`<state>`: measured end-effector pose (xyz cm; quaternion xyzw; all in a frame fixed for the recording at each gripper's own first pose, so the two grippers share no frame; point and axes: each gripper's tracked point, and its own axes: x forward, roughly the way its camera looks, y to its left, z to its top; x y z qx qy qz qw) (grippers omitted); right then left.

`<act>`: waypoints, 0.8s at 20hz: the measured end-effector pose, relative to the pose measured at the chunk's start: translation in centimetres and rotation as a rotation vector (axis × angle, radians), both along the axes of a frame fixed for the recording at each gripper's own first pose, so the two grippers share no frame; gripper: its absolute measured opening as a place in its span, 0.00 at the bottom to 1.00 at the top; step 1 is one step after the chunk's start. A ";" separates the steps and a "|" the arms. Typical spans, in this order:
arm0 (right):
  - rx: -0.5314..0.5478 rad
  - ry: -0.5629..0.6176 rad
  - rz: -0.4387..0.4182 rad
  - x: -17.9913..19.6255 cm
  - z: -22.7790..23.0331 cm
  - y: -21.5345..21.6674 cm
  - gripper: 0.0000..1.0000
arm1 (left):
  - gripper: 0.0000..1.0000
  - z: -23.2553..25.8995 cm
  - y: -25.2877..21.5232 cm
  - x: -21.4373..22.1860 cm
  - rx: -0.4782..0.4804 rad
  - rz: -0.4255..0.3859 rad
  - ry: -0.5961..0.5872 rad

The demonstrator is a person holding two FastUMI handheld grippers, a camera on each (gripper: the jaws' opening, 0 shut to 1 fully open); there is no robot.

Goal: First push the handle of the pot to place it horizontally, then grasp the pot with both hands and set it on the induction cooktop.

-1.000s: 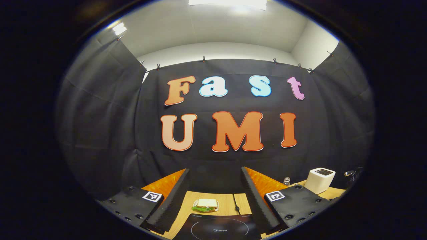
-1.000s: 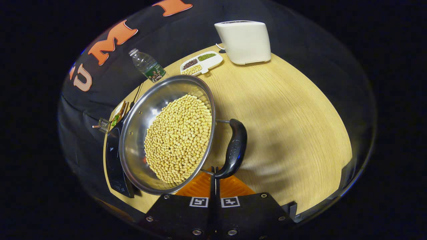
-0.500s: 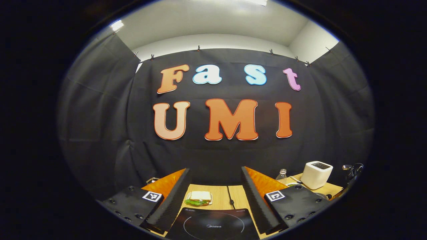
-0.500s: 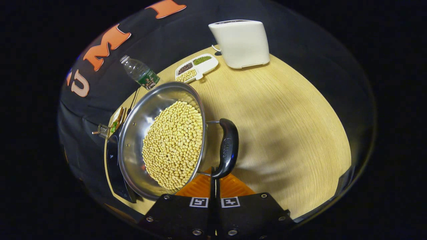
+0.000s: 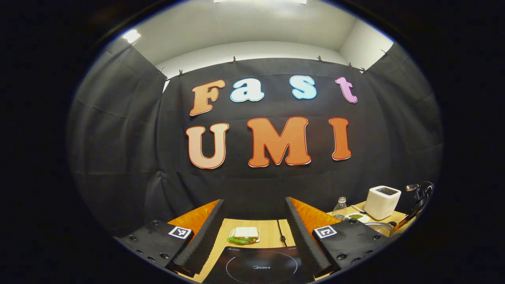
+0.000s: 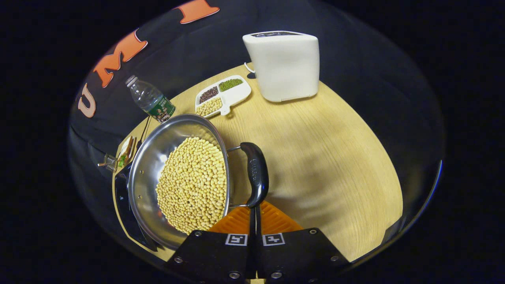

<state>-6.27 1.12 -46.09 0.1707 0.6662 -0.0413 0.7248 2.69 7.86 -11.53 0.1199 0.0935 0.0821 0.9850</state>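
A white toaster, a divided bean tray, a water bottle and a sandwich stood on the bench.

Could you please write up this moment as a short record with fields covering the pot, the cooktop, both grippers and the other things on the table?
pot: round steel pot filled with yellow beans, black loop handle facing the right gripper
cooktop: flat black induction cooktop, bare, ahead of the left gripper
left gripper: fingers spread apart, holding nothing
right gripper: fingers together, tips at the handle's near end
table: light wooden table
other items: white toaster, white divided dish of beans, clear plastic bottle, sandwich
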 end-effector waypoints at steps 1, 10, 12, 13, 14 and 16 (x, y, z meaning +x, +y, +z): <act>-0.013 -0.004 0.008 0.4 -0.2 -0.2 0.00 | 0.97 0.0 -0.1 0.0 -0.002 -0.003 0.004; 0.015 -0.054 0.023 1.9 1.1 -0.9 0.00 | 0.97 -2.6 -1.0 -0.3 -0.040 -0.008 0.096; -0.014 -0.108 0.051 2.6 2.2 -1.9 0.00 | 0.97 -4.5 -2.2 -0.4 -0.051 -0.032 0.168; -0.024 -0.134 0.063 2.9 2.6 -2.1 0.01 | 0.97 -5.5 -3.0 -0.4 -0.056 -0.046 0.202; -0.016 -0.164 0.068 3.3 3.3 -1.8 0.01 | 0.98 -6.6 -3.7 -0.4 -0.059 -0.058 0.237; 0.024 -0.215 0.085 4.3 5.0 -0.6 0.06 | 0.99 -8.5 -5.4 -0.3 -0.077 -0.085 0.304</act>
